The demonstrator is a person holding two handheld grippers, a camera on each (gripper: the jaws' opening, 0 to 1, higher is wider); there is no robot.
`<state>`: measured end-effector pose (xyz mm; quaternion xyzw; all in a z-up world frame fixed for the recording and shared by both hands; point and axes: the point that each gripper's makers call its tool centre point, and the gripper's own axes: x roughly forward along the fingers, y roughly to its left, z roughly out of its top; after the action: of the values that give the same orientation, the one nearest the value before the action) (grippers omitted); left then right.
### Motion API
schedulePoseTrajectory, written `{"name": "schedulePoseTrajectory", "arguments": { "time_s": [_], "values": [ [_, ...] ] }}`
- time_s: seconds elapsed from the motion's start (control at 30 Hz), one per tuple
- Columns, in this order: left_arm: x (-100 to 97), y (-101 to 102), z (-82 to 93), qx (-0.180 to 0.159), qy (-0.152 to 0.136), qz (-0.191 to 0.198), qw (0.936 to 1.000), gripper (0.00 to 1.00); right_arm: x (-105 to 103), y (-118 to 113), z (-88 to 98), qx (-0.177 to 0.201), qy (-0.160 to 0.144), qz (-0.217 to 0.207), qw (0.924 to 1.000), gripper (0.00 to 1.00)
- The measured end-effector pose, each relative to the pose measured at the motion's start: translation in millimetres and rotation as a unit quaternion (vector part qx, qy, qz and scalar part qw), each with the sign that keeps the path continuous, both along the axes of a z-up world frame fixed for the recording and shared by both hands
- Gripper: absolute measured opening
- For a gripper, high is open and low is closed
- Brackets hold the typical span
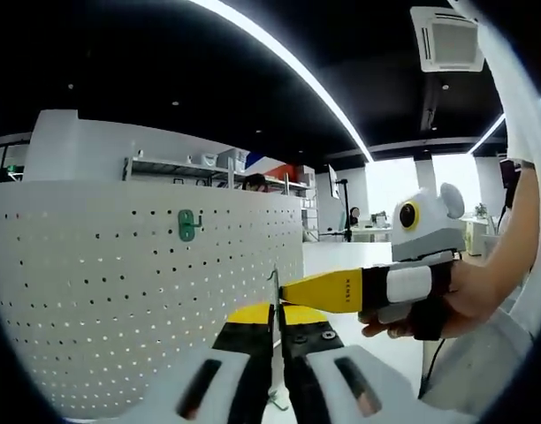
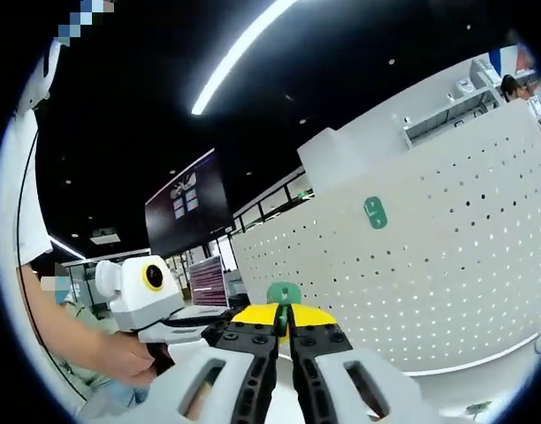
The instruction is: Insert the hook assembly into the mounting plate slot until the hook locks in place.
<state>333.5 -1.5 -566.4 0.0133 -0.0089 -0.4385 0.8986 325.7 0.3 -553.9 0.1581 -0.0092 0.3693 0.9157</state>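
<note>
White perforated board [image 1: 120, 291] curves across both views, and one green hook [image 1: 188, 224] already sits in it, upper middle in the left gripper view and upper right in the right gripper view.

Well short of the board, the two hand-held tools meet in mid-air. In the left gripper view, the left gripper [image 1: 276, 331] has its black jaws nearly together on a thin metal strip [image 1: 273, 296] that stands upright between the tips. The right gripper [image 1: 293, 291] reaches in from the right, held by a person's hand [image 1: 447, 305], its yellow tip touching that strip.

In the right gripper view, the right gripper's own jaws are closed around a green hook piece [image 2: 284, 294], whose rounded top shows just above the yellow-capped tips. The left gripper's body and the hand holding it show at lower left.

The green piece looks like light, rigid moulded plastic, and the strip like thin stiff metal; neither should flex much, though both are small and smooth enough to twist in a loose pinch. A hold low on the hook's body, leaving its back tab free, would seem best for insertion. How the two parts join cannot be told from these views.

By this evidence, assembly is under way and the insertion into the board's slot is not yet begun.
</note>
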Motion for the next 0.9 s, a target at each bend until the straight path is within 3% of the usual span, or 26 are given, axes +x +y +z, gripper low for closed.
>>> {"name": "schedulePoseTrajectory", "arguments": {
  "time_s": [0.27,0.43,0.6,0.7,0.77,0.9],
  "values": [
    [0.7,1.5,-0.9,0.001,0.000,0.004,1.0000,0.01,3.4,-0.4,-2.1,0.004,0.025,-0.006,0.9997,0.00],
    [0.9,3.2,-2.9,-0.006,0.010,0.002,0.9999,0.02,3.1,0.9,-3.0,-0.001,0.030,-0.001,0.9996,0.00],
    [-0.1,2.9,-3.6,0.000,0.001,0.003,1.0000,0.03,2.5,2.0,-3.6,-0.003,0.032,0.002,0.9995,0.00],
    [0.2,2.8,-4.8,-0.015,0.021,0.002,0.9997,0.05,2.5,2.1,-4.5,-0.007,0.031,0.003,0.9995,0.00],
    [-0.6,2.4,-6.1,-0.009,0.019,-0.002,0.9998,0.08,2.4,1.2,-5.5,-0.003,0.034,0.003,0.9994,0.00],
    [-2.0,-1.1,-19.5,0.011,0.043,-0.007,0.9990,0.24,1.9,1.6,-4.8,0.001,0.034,0.007,0.9994,0.00]
  ]
}}
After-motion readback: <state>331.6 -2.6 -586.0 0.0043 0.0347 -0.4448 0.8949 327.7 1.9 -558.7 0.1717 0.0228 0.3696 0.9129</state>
